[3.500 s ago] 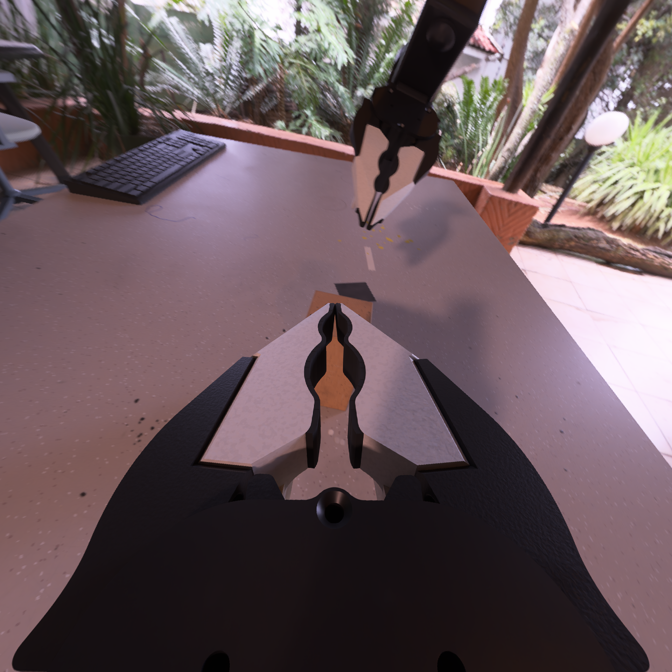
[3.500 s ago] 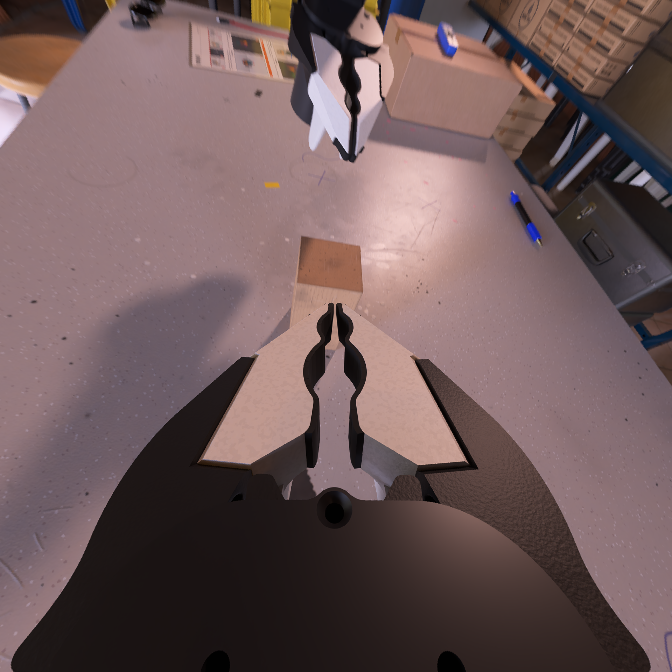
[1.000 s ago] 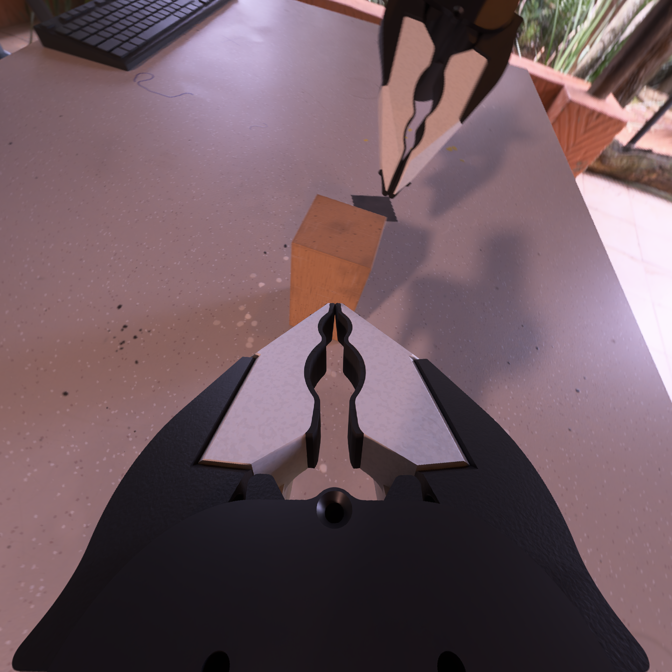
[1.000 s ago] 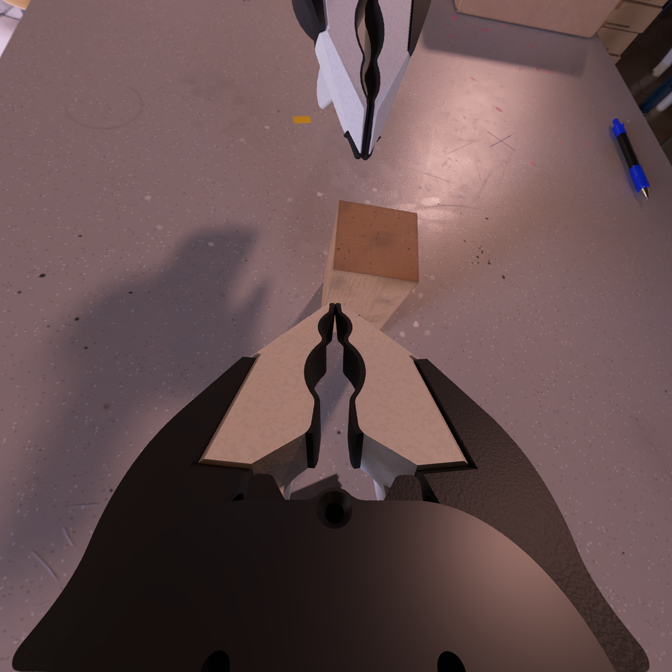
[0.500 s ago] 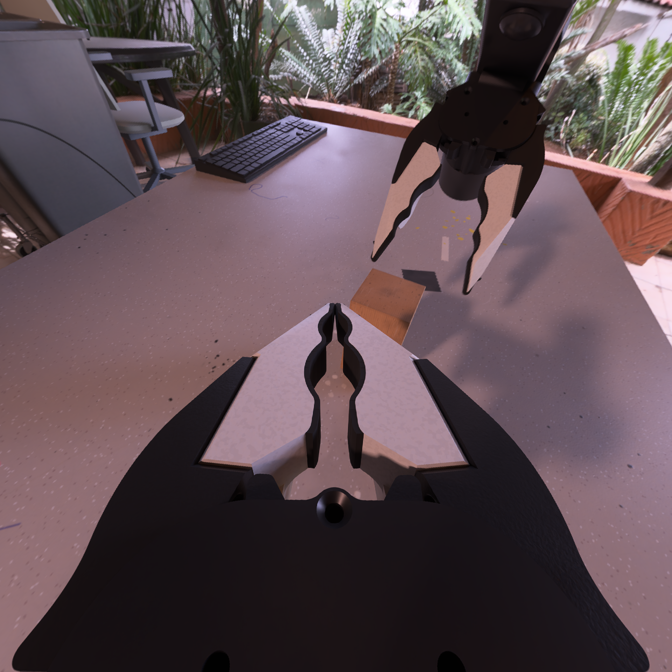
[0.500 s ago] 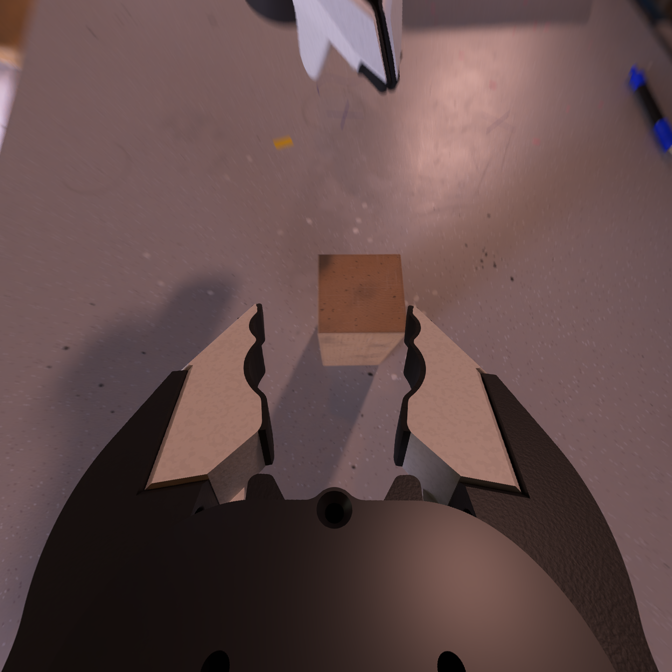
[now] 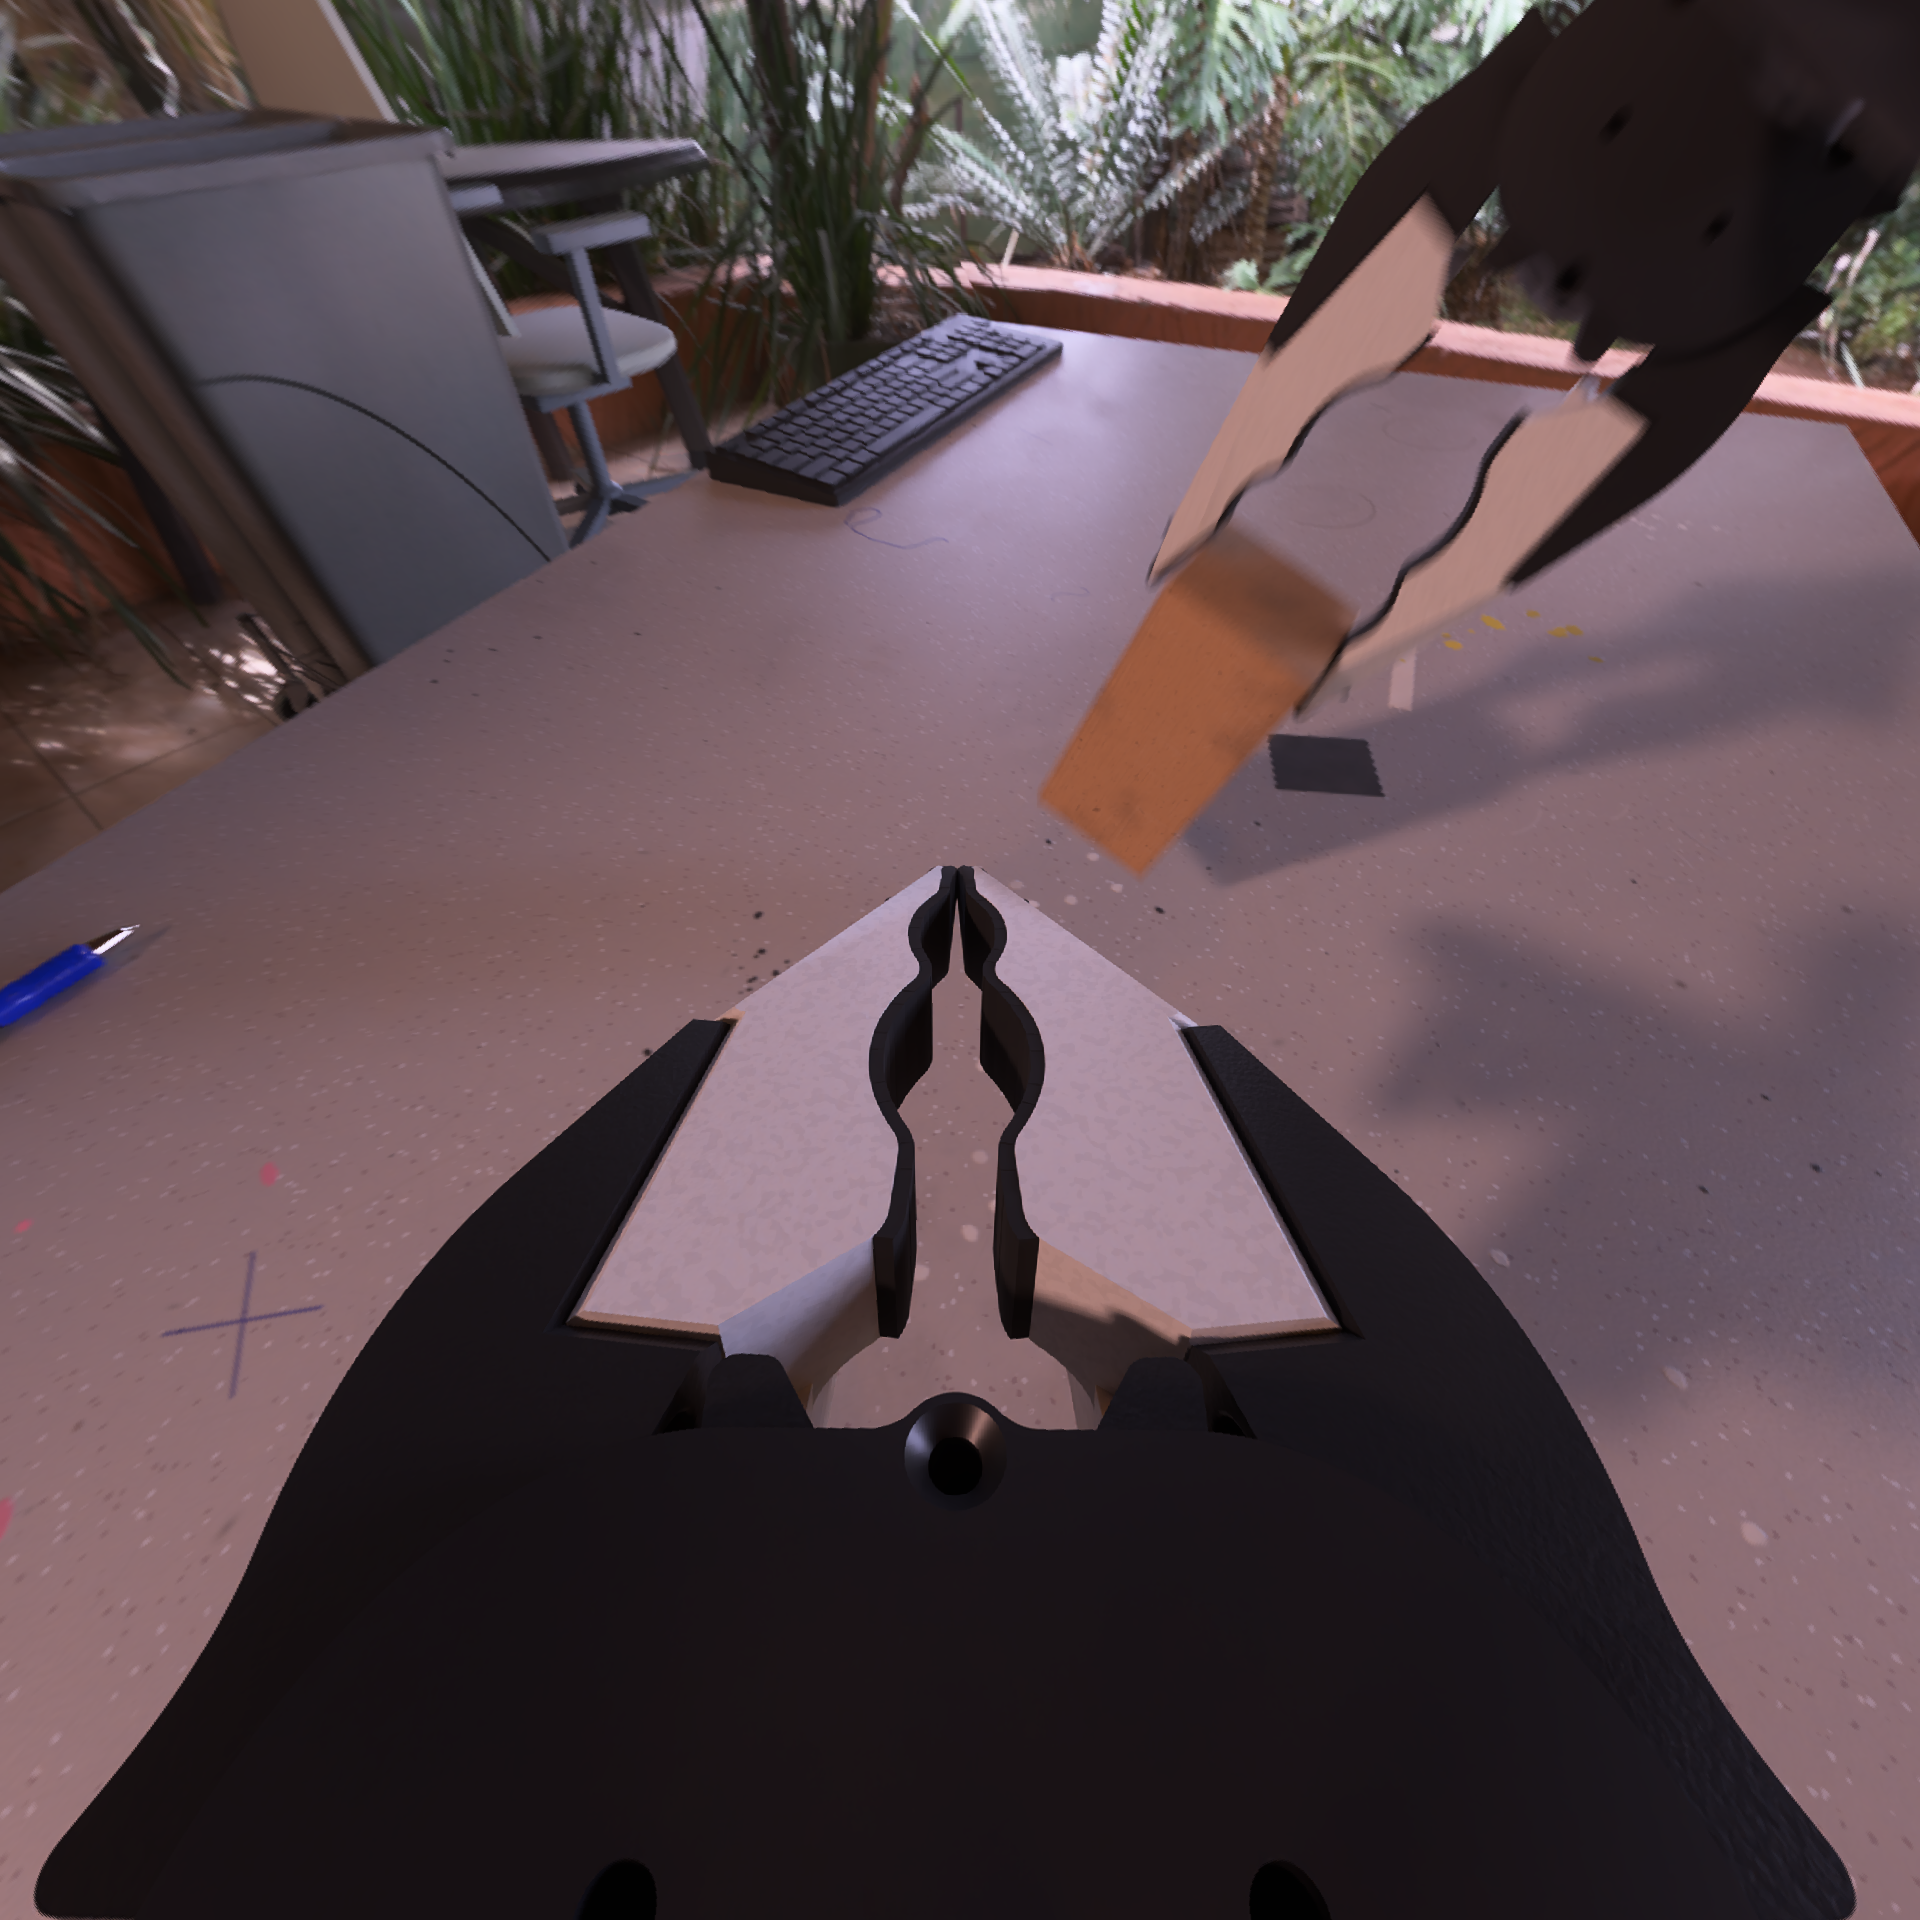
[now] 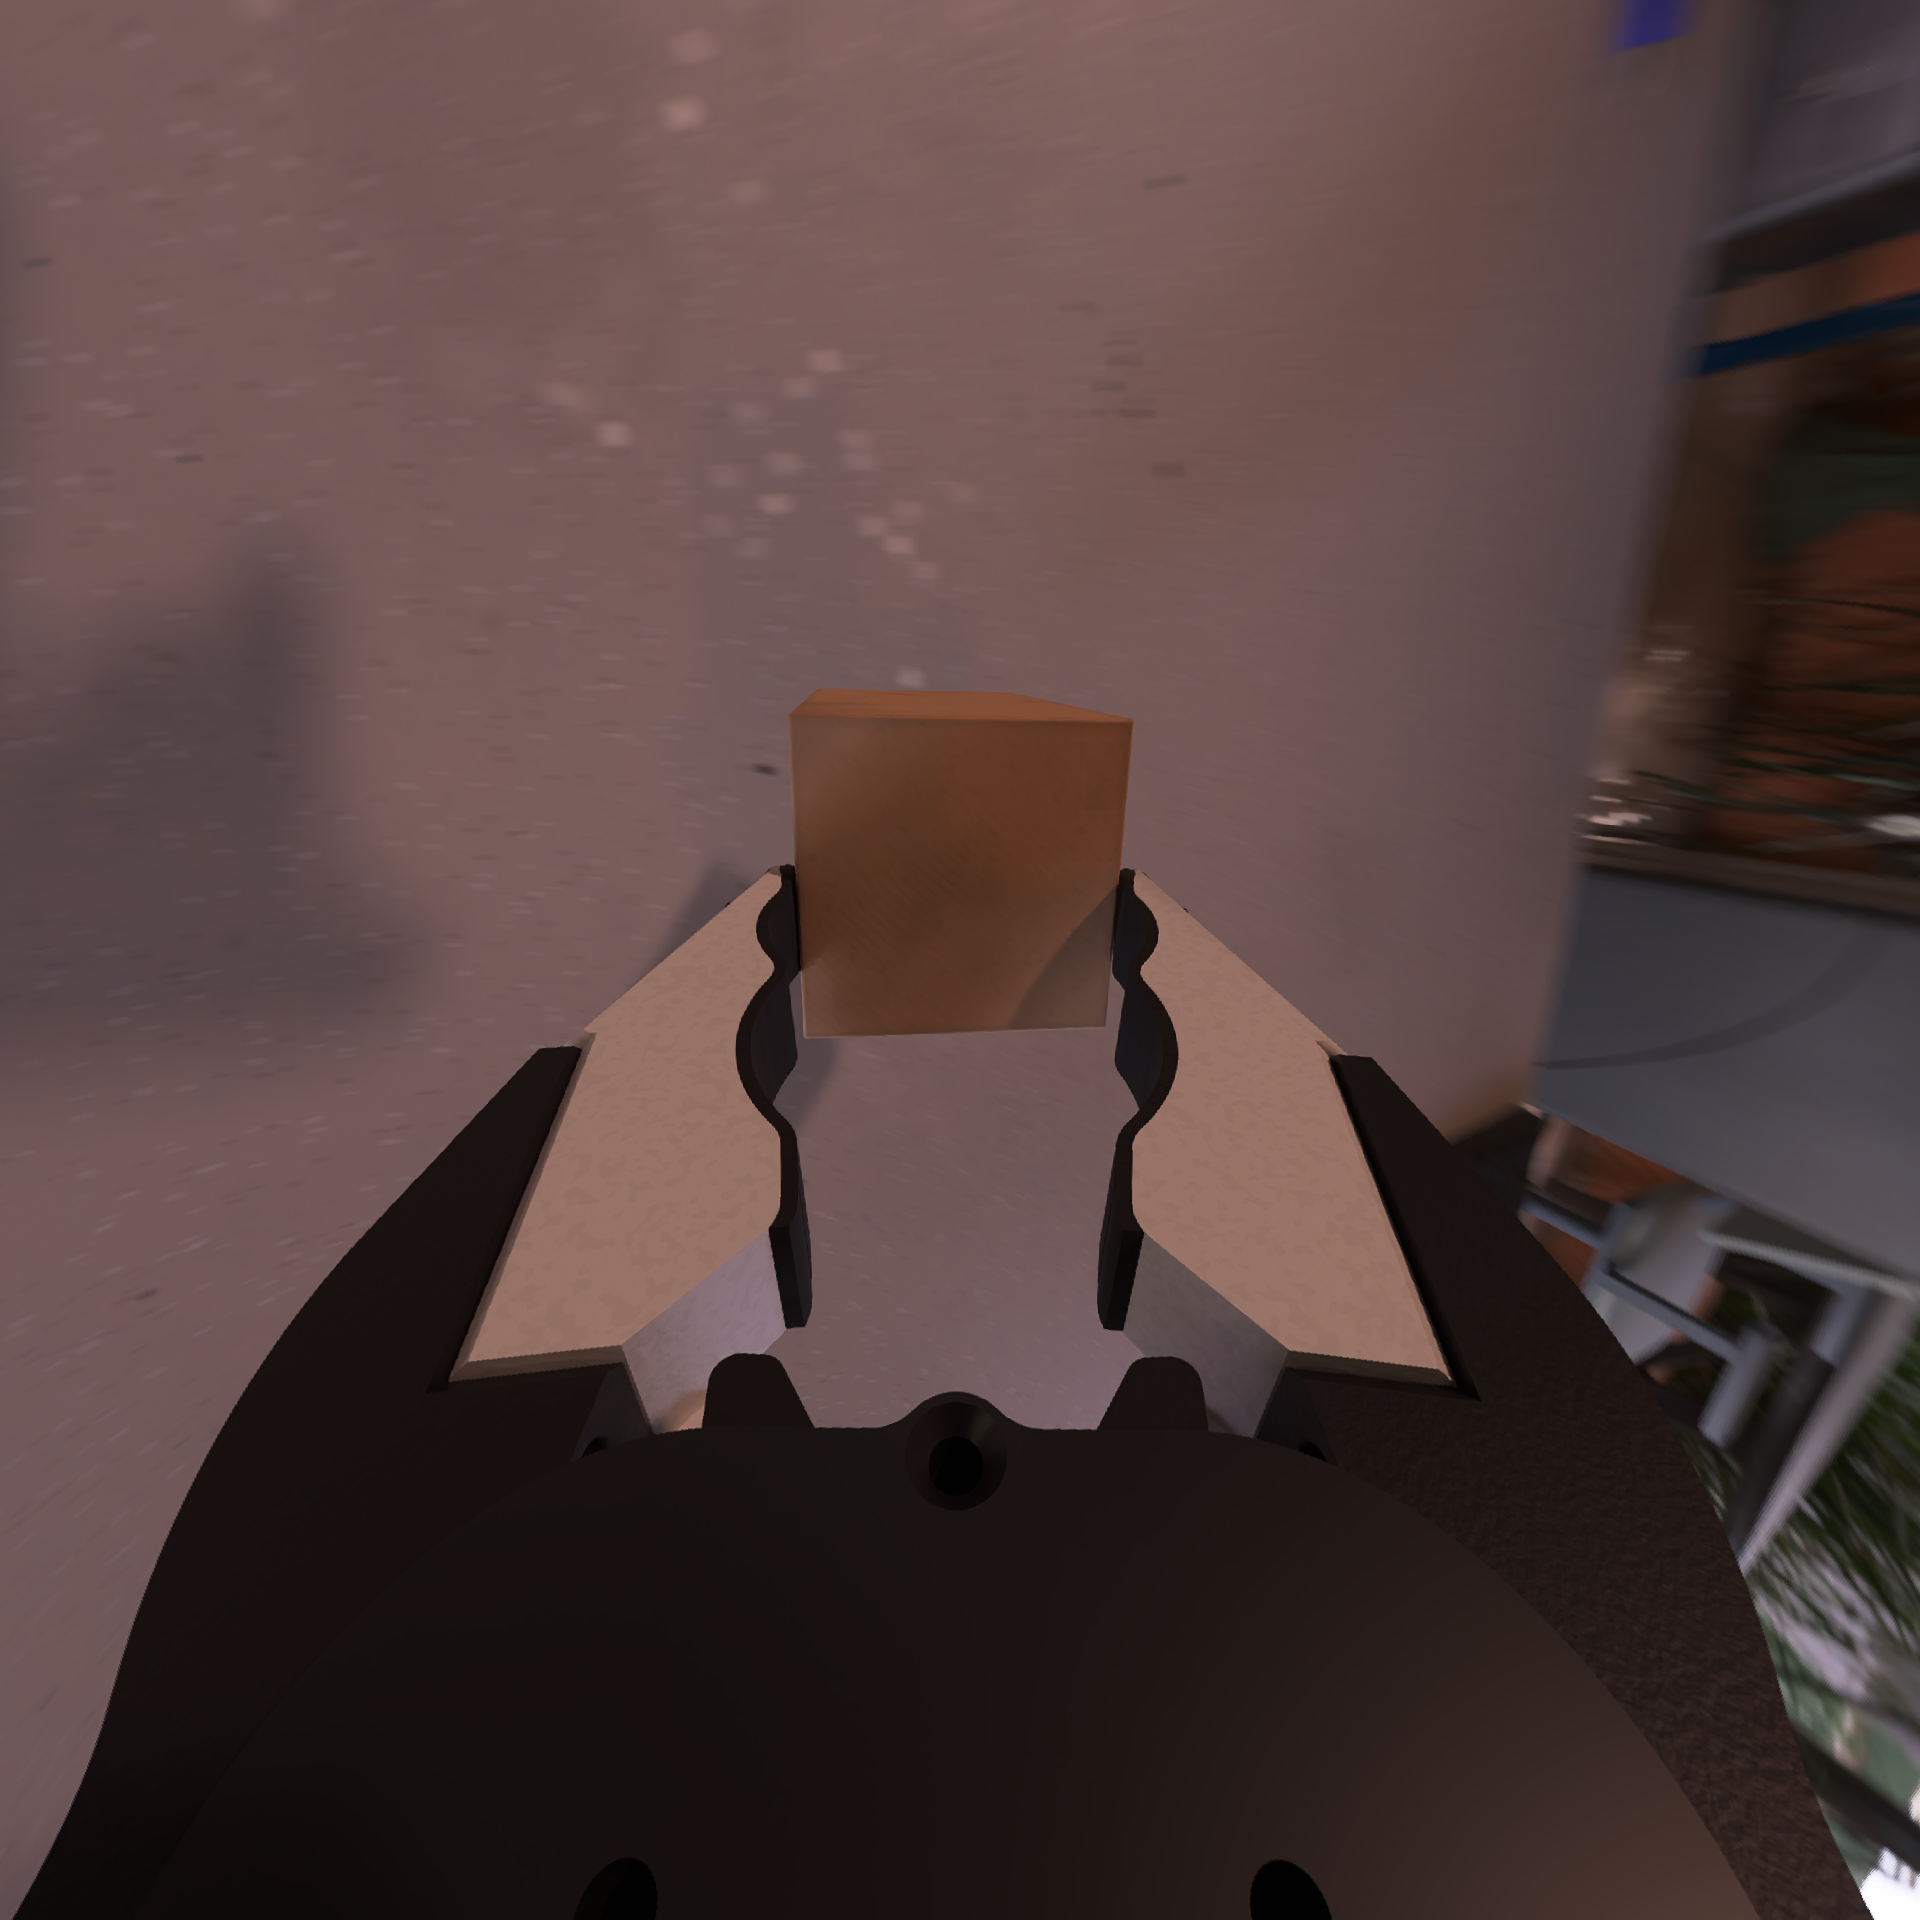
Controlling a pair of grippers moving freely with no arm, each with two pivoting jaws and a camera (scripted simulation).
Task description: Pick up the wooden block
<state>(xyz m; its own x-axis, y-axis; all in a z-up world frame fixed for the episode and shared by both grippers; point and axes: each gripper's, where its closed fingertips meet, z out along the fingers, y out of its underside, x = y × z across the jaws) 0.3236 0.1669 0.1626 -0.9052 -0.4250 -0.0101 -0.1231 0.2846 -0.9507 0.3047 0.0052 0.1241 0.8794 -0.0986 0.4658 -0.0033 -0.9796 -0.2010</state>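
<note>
Right gripper [image 8: 954,883] pinching wooden block [image 8: 956,862], left gripper [image 7: 958,878] pressed together, keyboard [image 7: 888,421] only in left view

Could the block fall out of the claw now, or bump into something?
It might. The right gripper pinches the tan wooden block only at the very tips of its jaws, so the block could slip or twist loose. In the left wrist view the block hangs tilted above the speckled grey table, so a drop would let it tumble. The shut left gripper sits close below.
</note>
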